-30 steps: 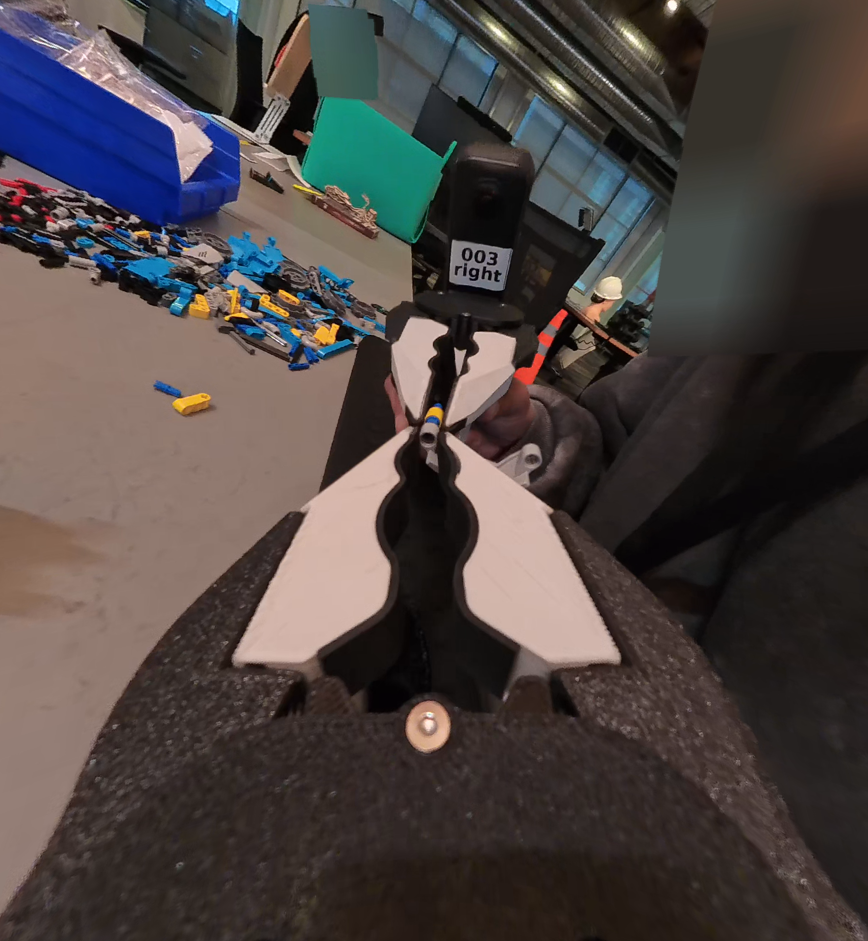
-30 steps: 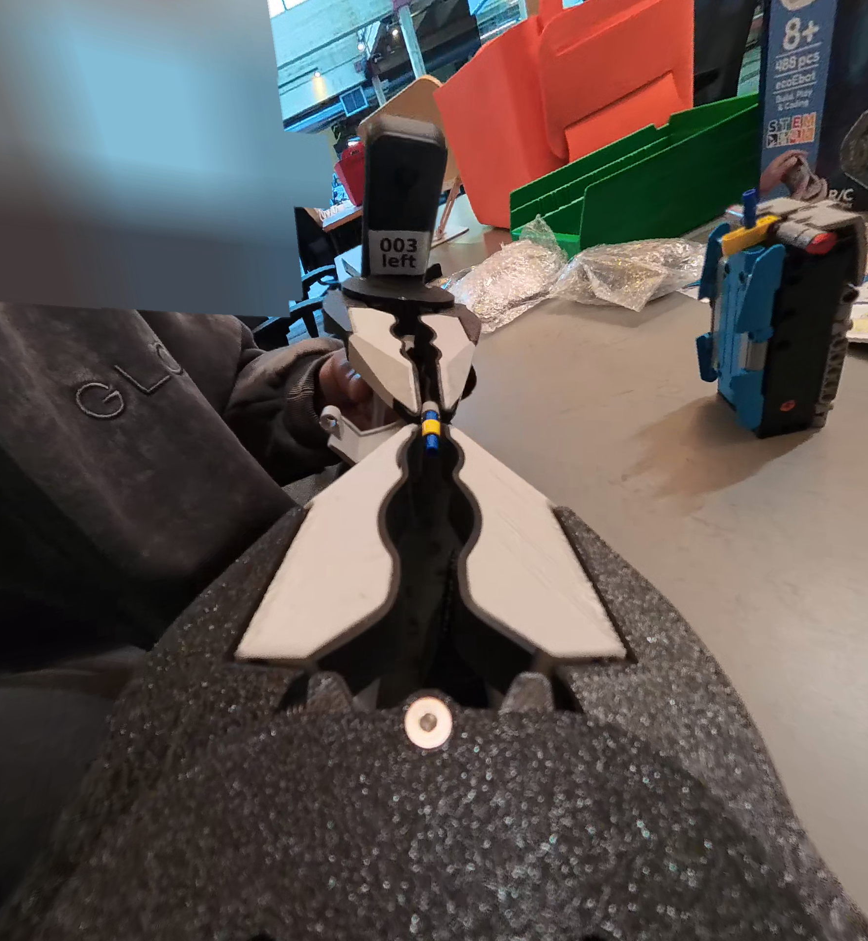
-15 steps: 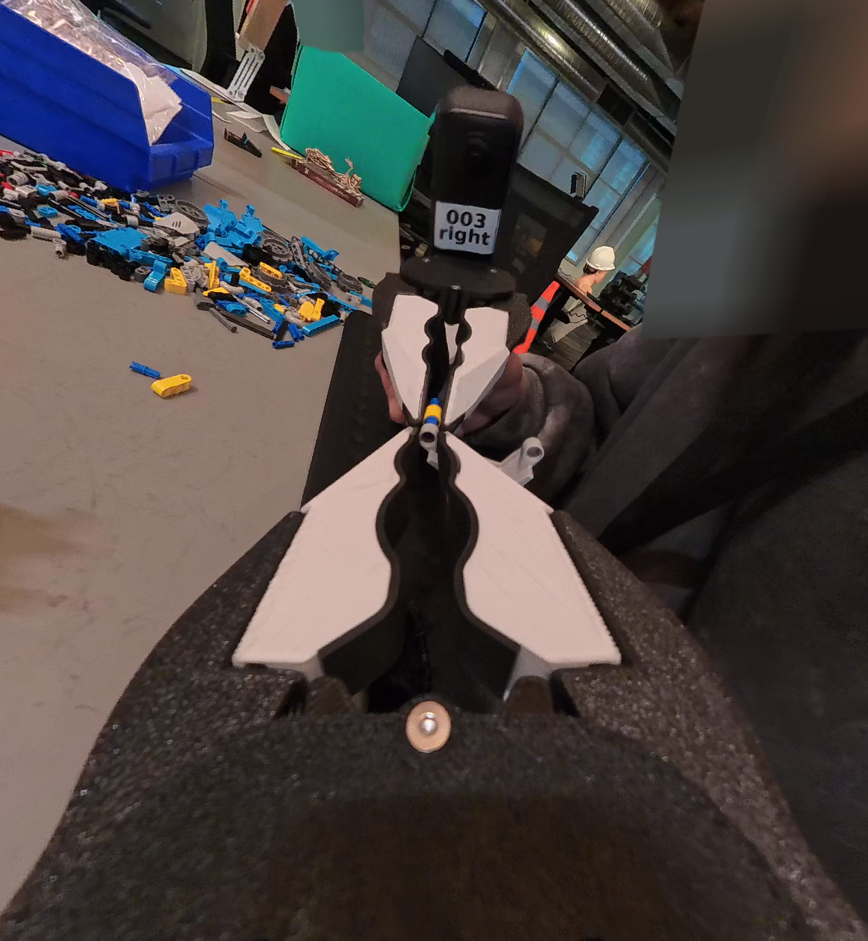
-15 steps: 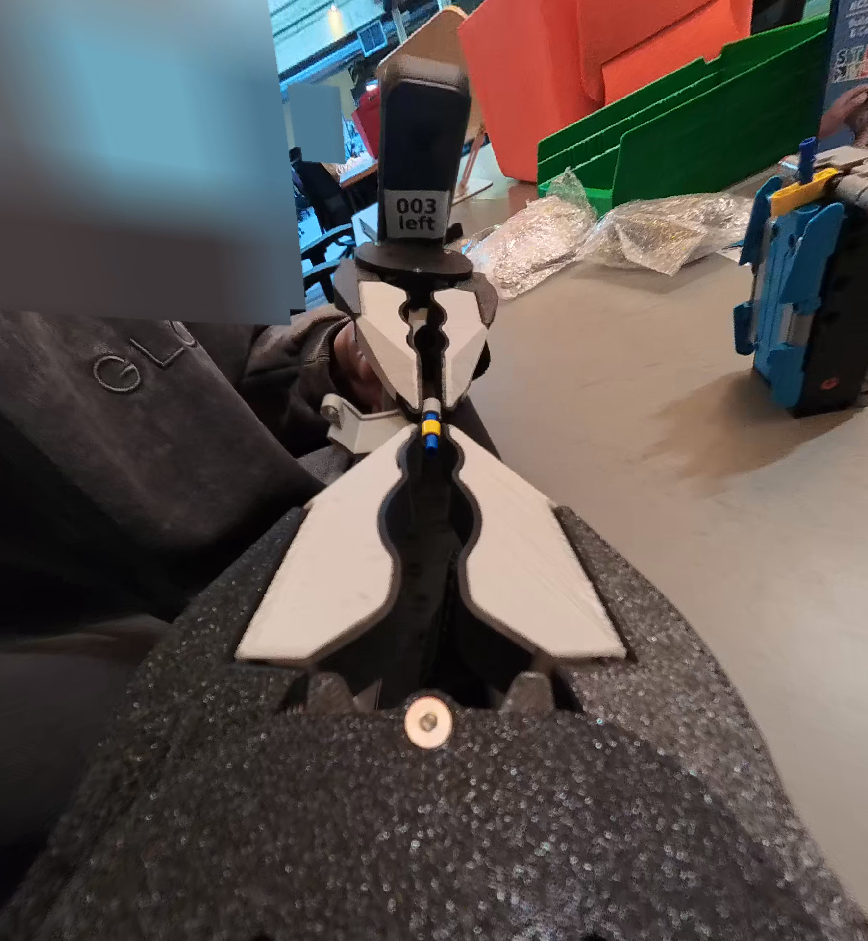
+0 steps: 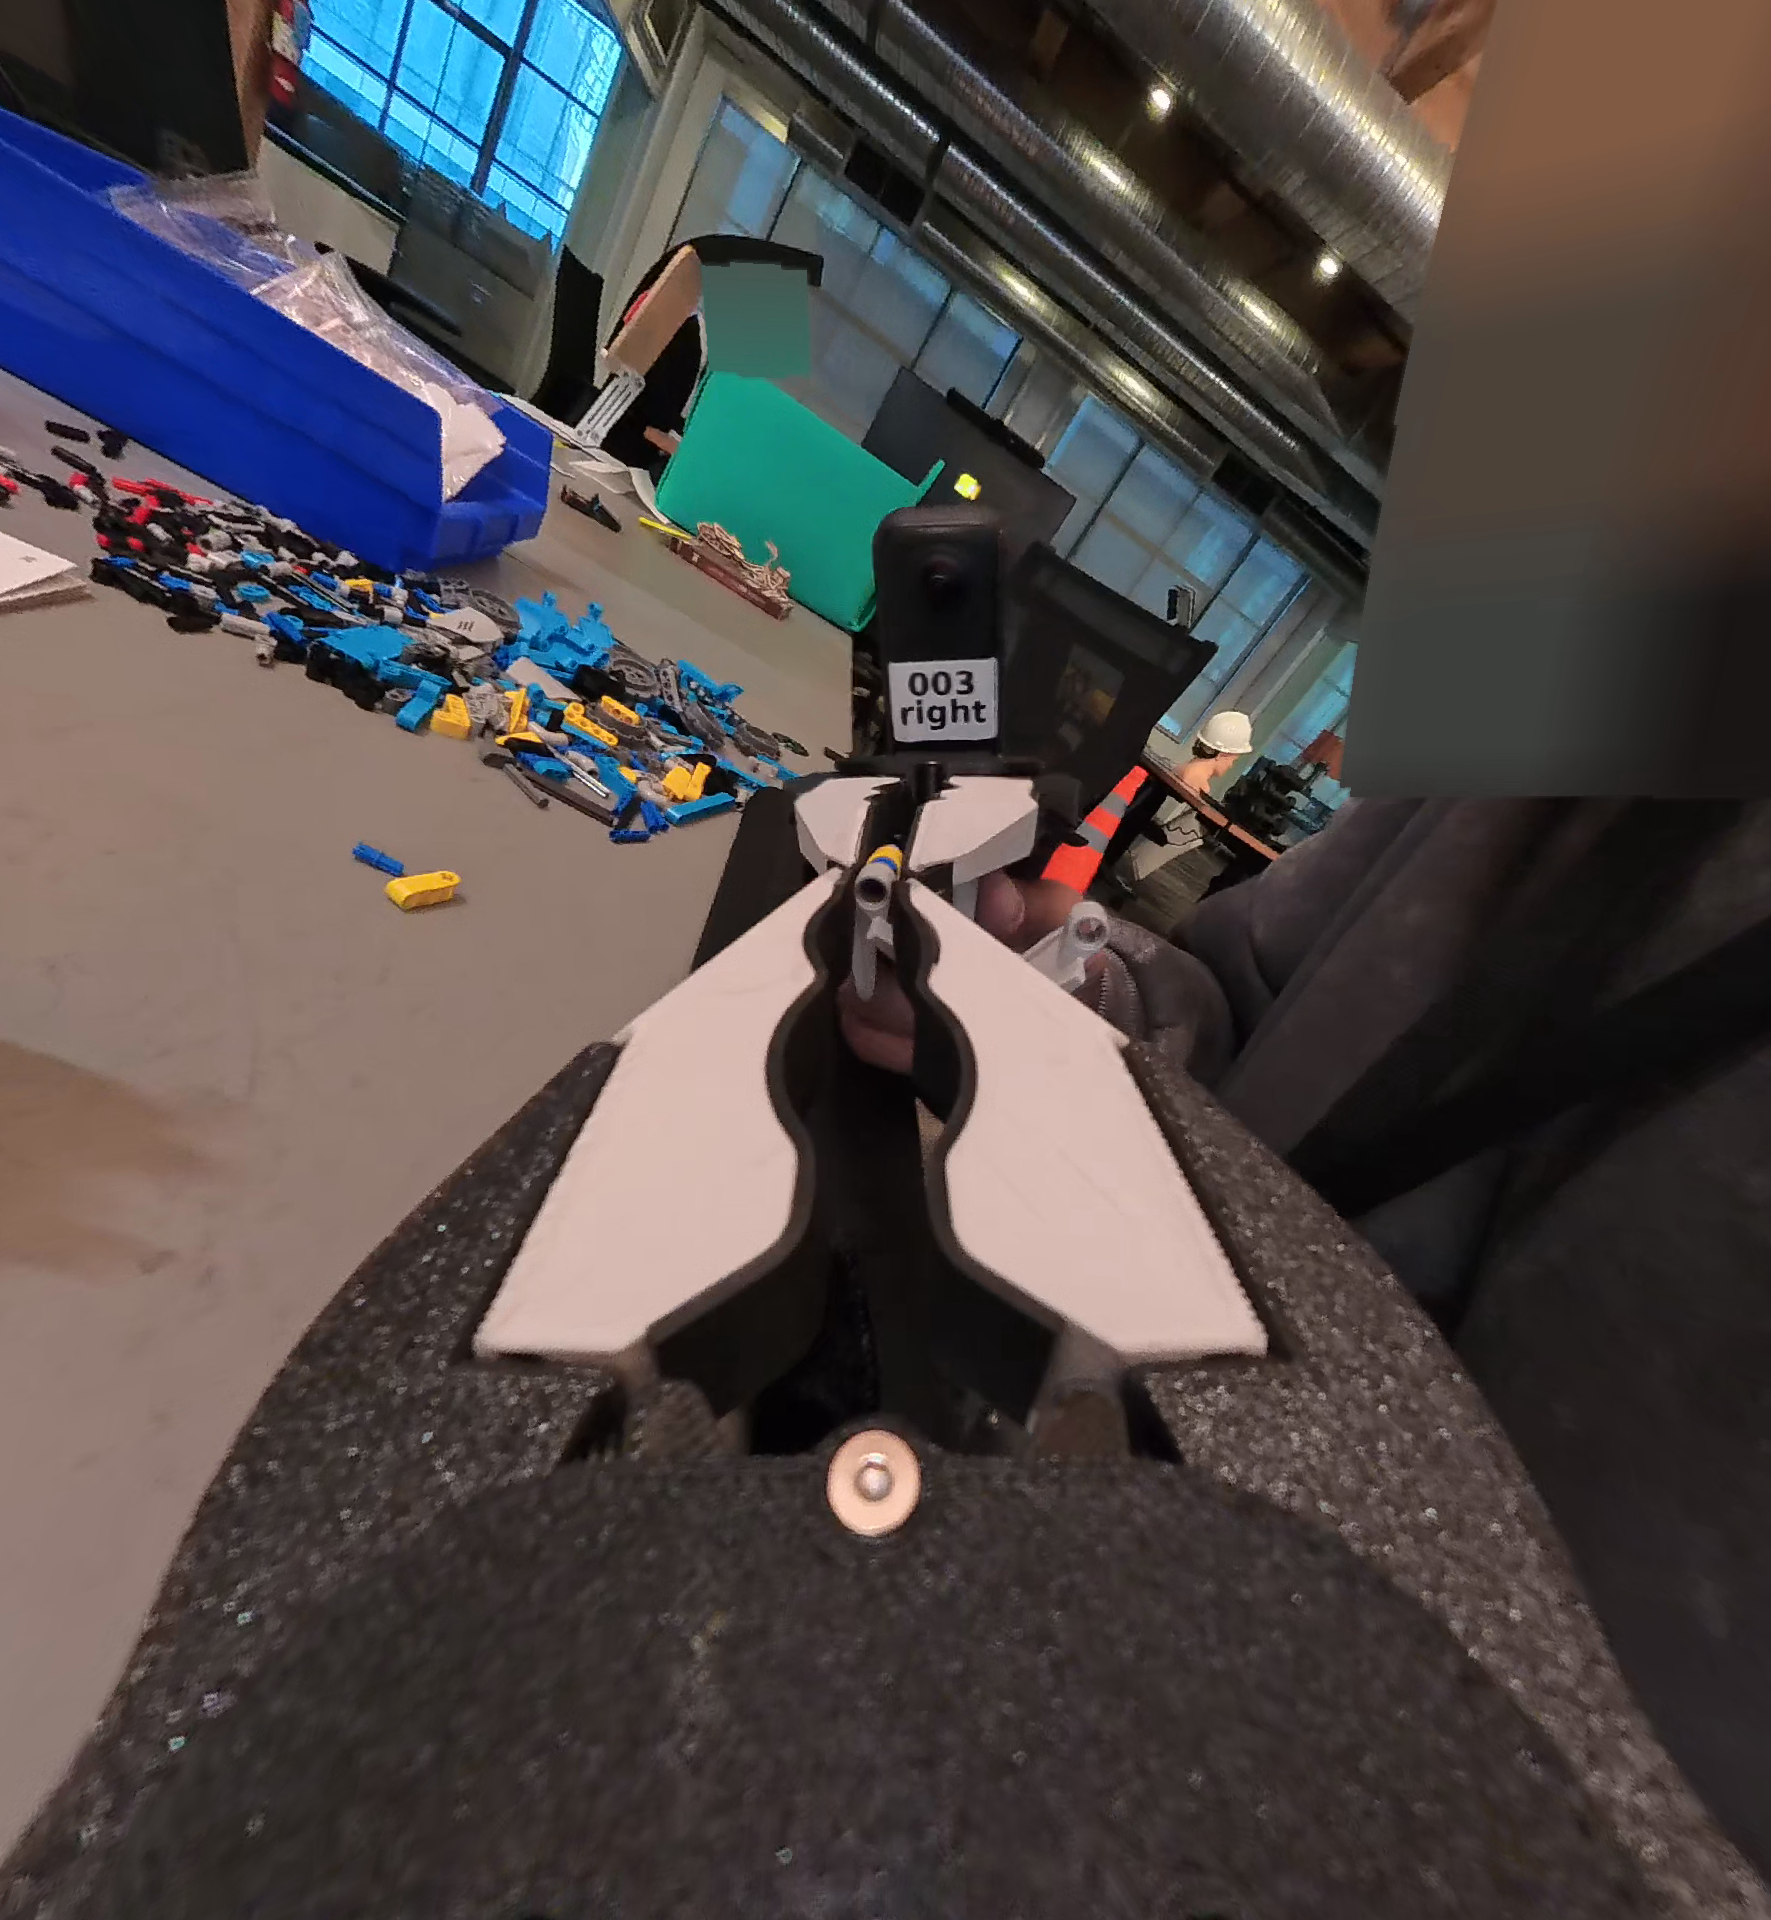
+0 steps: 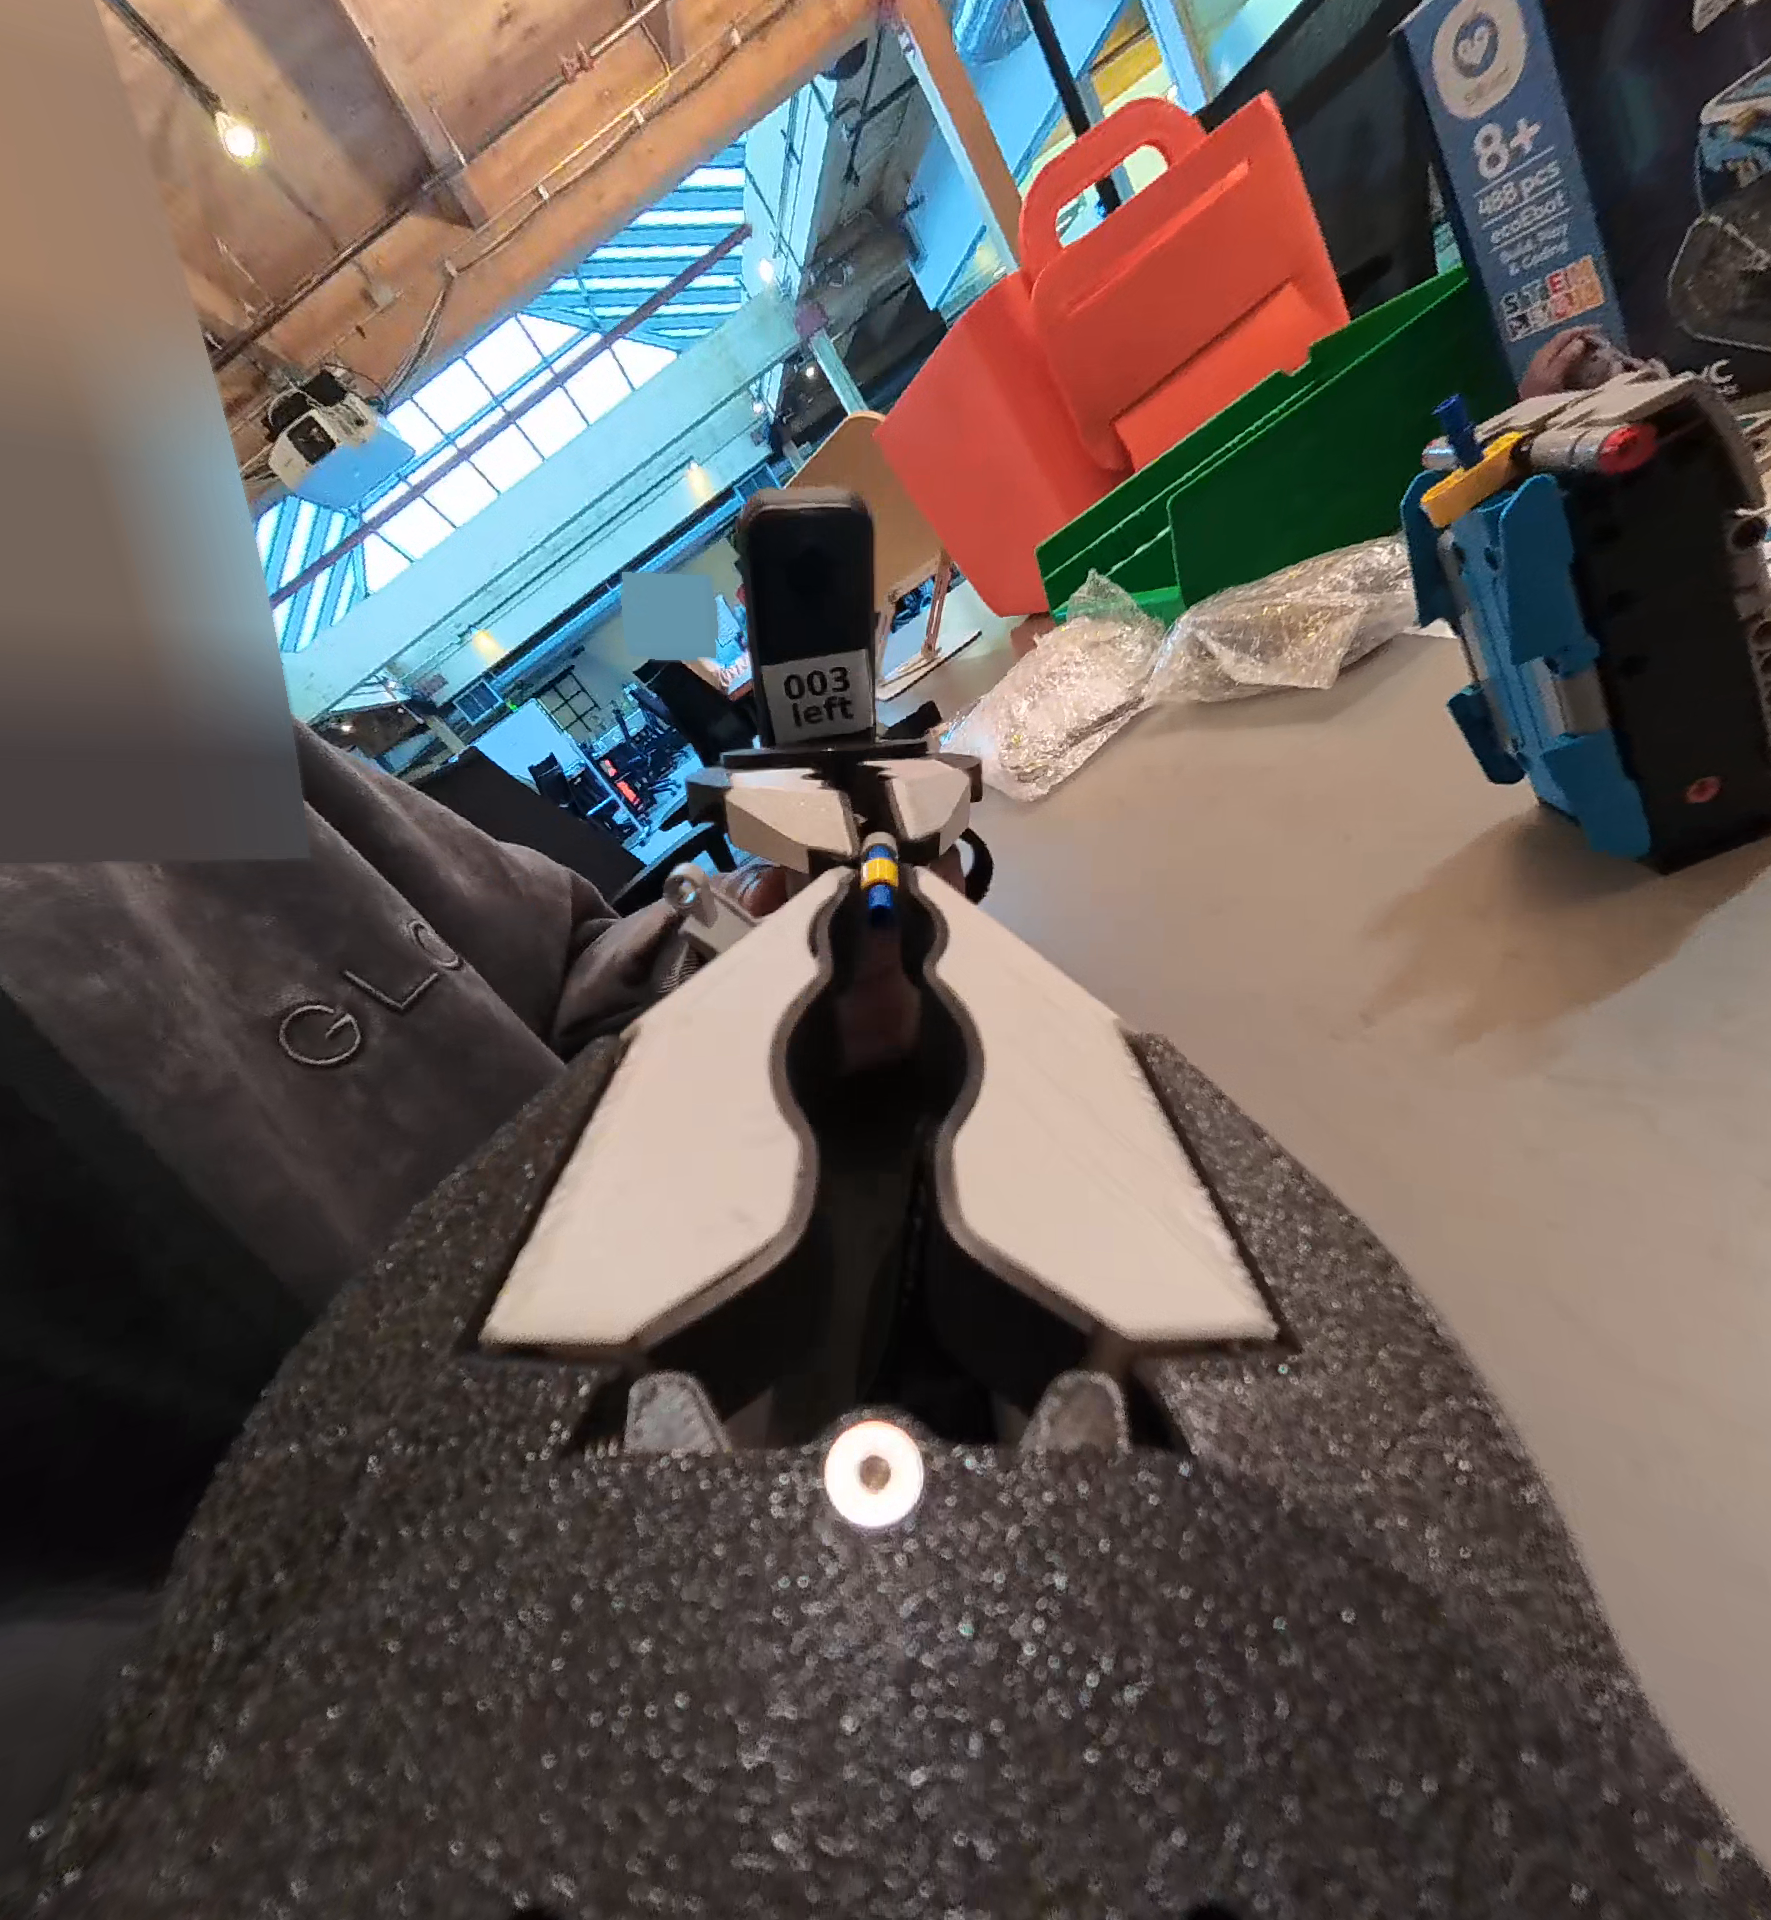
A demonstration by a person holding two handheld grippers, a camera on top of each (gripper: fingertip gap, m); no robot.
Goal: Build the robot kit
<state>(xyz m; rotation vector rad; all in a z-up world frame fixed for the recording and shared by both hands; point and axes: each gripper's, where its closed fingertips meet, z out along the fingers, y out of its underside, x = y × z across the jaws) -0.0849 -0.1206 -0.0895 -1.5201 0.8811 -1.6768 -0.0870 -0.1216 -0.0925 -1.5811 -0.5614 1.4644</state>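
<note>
1. Since a moment ago we have tipped both tools upward while the two grippers stay tip to tip, so more ceiling and less tabletop (image 5: pixel 133 987) shows behind them; the small stacked piece between them has kept its place.

2. Our left gripper (image 5: pixel 876 914) has its fingers (image 5: pixel 715 1122) drawn nearly together on the grey end of a thin pin assembly (image 5: pixel 876 883), a grey tube with yellow and blue collars. It hangs in the air in front of our chest, clear of the tabletop.

3. Our right gripper (image 6: pixel 876 899) meets it head-on, fingers (image 6: pixel 1057 1132) pinched on the blue end of the same pin assembly (image 6: pixel 876 883). We judge this facing hold lets each tool brace one end along one line, as one would to press or pull small parts apart.

4. Each tool's hand shows behind the other's fingers, with a dark grey sleeve (image 6: pixel 237 1039) close by.

5. Off to the left lies a scatter of loose building parts (image 5: pixel 507 675) before a blue bin (image 5: pixel 185 343), with a yellow piece (image 5: pixel 424 888) and a small blue pin (image 5: pixel 377 858) lying apart from the heap, nearer us.

6. To the right stands a partly built blue and black model (image 6: pixel 1608 644), upright on the tabletop near crumpled clear bags (image 6: pixel 1203 644), a green bin (image 6: pixel 1307 488) and an orange carrier (image 6: pixel 1120 343).
</note>
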